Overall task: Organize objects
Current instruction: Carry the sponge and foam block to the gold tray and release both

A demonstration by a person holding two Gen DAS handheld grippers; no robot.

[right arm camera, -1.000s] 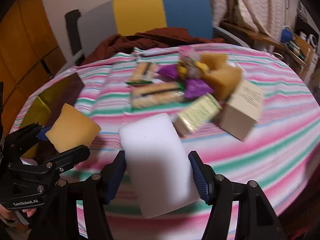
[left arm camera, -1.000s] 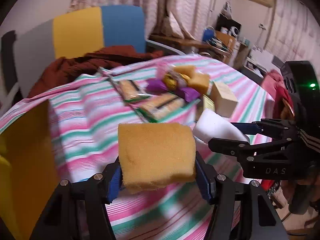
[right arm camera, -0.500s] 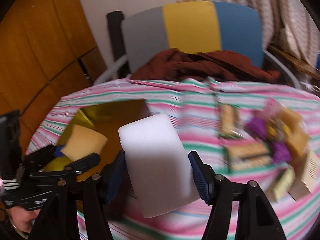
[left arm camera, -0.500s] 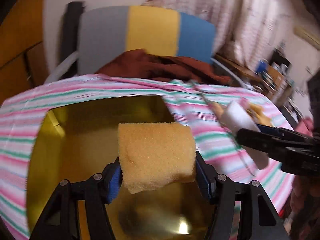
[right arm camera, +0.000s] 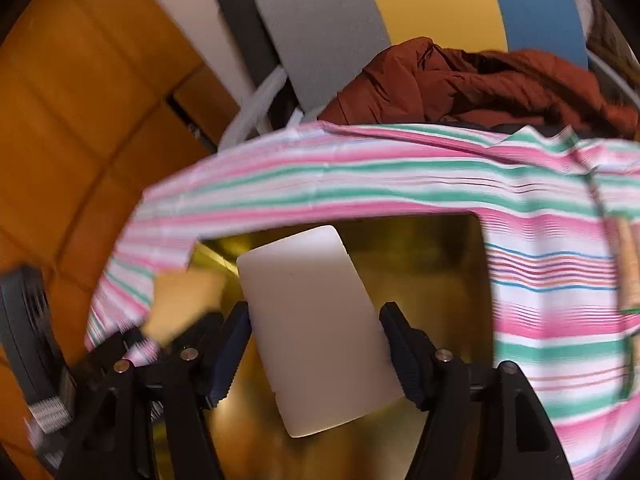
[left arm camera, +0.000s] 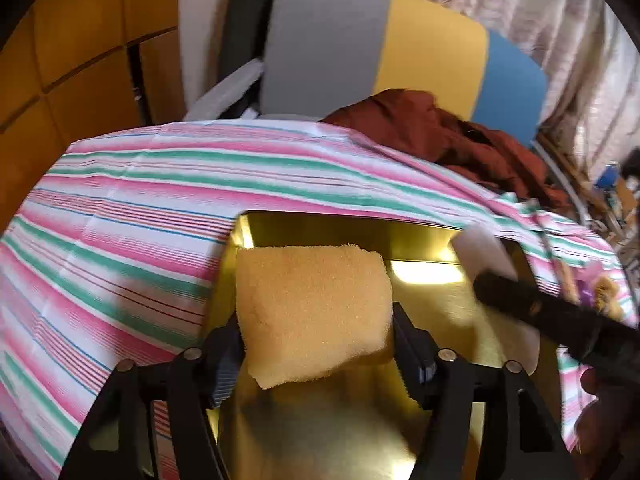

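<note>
Left gripper [left arm camera: 316, 356] clamps the yellow sponge [left arm camera: 314, 312]; right gripper [right arm camera: 316, 356] clamps the white sponge [right arm camera: 316, 328]. Both hang over the gold box [left arm camera: 424, 236]. Crowded, apparently; grippers may collide at three o'clock.

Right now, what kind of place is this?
Likely a lived-in home room: striped tablecloth over the table, a rust jacket dumped on a tricolour chair, curtains behind.
</note>
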